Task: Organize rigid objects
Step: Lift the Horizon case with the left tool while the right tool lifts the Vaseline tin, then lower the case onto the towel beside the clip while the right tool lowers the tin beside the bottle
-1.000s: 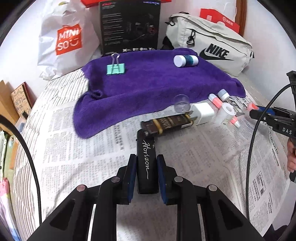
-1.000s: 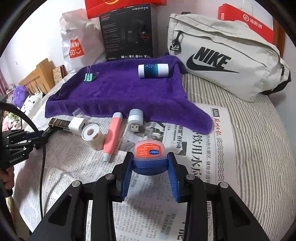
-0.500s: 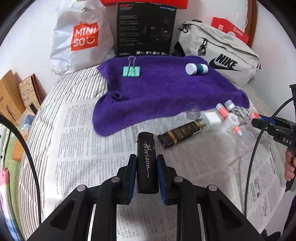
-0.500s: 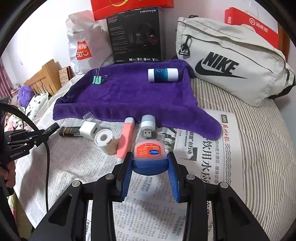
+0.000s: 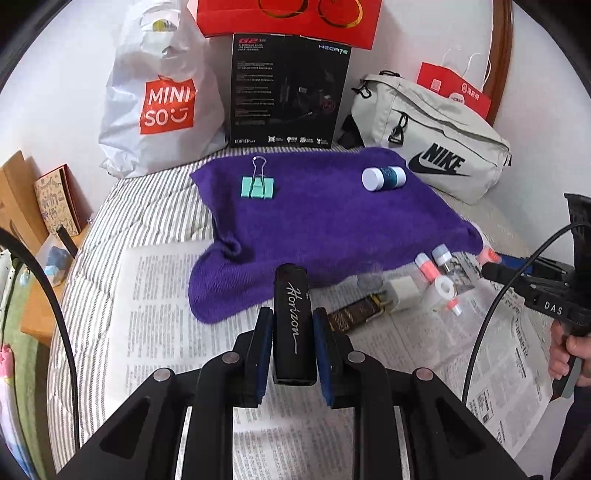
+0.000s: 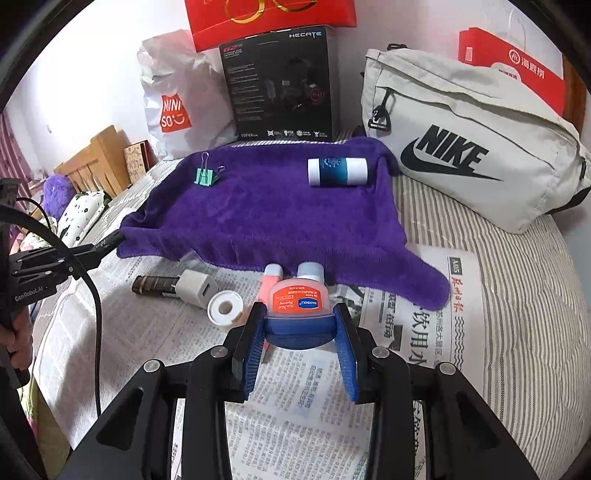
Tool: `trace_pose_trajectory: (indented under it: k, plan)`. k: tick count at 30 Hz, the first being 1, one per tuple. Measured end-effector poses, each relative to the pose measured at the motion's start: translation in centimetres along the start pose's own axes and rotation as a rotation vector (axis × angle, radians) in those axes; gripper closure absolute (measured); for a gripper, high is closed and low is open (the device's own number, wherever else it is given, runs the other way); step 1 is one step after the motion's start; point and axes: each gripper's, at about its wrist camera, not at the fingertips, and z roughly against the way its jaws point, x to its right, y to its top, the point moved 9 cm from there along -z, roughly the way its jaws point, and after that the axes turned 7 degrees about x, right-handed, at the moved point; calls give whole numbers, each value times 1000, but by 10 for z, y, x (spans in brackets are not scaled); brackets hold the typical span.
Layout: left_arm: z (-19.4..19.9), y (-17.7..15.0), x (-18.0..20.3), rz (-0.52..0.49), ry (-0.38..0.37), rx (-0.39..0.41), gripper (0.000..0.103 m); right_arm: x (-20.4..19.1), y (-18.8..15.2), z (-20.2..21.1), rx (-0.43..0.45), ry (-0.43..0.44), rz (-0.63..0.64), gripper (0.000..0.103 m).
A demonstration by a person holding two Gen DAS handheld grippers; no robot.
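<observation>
My left gripper (image 5: 293,328) is shut on a black stick marked "Horizon" (image 5: 294,321), held above the newspaper just short of the purple towel (image 5: 325,218). My right gripper (image 6: 300,325) is shut on a small blue jar with an orange label (image 6: 297,314), lifted over the newspaper. On the towel lie a green binder clip (image 5: 258,186) and a white-and-blue cylinder (image 5: 383,178). Along the towel's near edge rest a brown bar (image 6: 153,285), a white plug (image 6: 195,288), a white tape roll (image 6: 224,307), a pink tube (image 6: 272,275) and a white-capped USB piece (image 6: 311,271).
At the back stand a white MINISO bag (image 5: 162,103), a black Hecate box (image 5: 288,92), red bags (image 5: 288,18) and a grey Nike pouch (image 6: 469,147). Newspaper (image 6: 314,406) covers the striped bed. Wooden furniture (image 5: 18,199) sits at the left.
Both grippers have risen with their loads. The black stick has come away from the brown bar and moved toward the towel. The view of the back wall has opened up.
</observation>
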Motion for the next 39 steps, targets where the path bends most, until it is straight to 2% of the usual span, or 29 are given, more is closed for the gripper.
trace_pose_trajectory:
  k: [23, 39]
  plan:
    - [-39, 45, -6, 6, -20, -9, 82, 8, 39, -27, 0, -2, -2, 66]
    - [-99, 63, -28, 42, -9, -66, 82, 30, 78, -97, -46, -28, 3, 66]
